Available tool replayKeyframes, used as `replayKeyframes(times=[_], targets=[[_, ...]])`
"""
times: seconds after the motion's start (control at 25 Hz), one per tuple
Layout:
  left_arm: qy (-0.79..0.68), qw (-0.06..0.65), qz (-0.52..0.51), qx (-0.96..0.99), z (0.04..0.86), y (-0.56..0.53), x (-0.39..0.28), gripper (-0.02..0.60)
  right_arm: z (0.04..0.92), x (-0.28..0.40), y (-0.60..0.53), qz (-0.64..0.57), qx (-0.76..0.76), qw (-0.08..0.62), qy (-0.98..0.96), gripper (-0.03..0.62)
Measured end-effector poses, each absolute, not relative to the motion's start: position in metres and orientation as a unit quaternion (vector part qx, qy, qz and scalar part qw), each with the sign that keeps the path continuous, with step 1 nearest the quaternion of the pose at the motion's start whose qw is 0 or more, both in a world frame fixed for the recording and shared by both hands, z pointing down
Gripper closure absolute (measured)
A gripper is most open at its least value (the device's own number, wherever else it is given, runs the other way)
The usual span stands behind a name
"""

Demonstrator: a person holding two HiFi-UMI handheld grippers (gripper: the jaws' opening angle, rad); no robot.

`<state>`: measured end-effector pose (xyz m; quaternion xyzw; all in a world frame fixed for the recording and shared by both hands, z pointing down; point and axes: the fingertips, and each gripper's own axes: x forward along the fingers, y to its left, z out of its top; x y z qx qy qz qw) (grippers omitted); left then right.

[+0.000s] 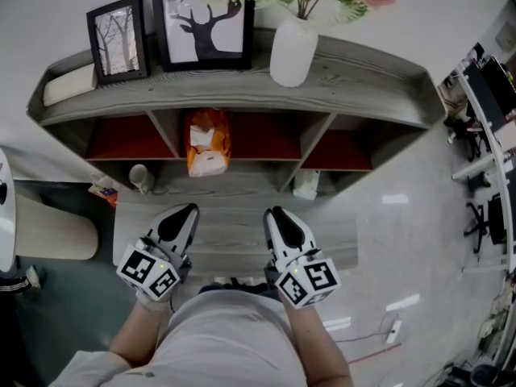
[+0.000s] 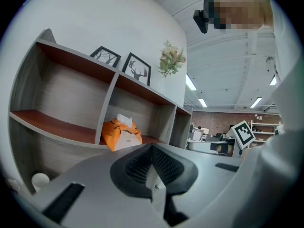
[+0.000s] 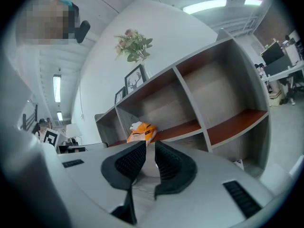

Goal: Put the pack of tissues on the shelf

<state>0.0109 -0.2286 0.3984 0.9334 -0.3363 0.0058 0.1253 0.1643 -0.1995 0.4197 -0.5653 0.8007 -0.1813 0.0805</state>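
The orange and white pack of tissues (image 1: 208,142) lies in the middle compartment of the grey shelf (image 1: 242,95), on its red-brown board. It also shows in the left gripper view as the pack of tissues (image 2: 121,134) and in the right gripper view as the pack of tissues (image 3: 141,132), some way ahead of both pairs of jaws. My left gripper (image 1: 187,210) is held low near my body, pads together, empty. My right gripper (image 1: 276,214) hangs beside it with only a narrow gap between its pads and nothing in it.
On the shelf top stand two picture frames (image 1: 119,40), a white vase (image 1: 293,51) with flowers and a pale roll (image 1: 68,83). A small white cup (image 1: 140,176) and a white packet (image 1: 306,184) sit in the lower row. Office desks and chairs (image 1: 484,135) stand at the right.
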Motion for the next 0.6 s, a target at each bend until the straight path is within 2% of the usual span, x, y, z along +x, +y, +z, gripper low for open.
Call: replayKeyframes(times=[0.6], targets=[[-0.347, 0.121, 0.007, 0.93, 0.3987, -0.2251, 0.0068, 0.565, 0.4258, 0.1647, -0.1978, -0.194, -0.562, 0.082, 0.8, 0.526]])
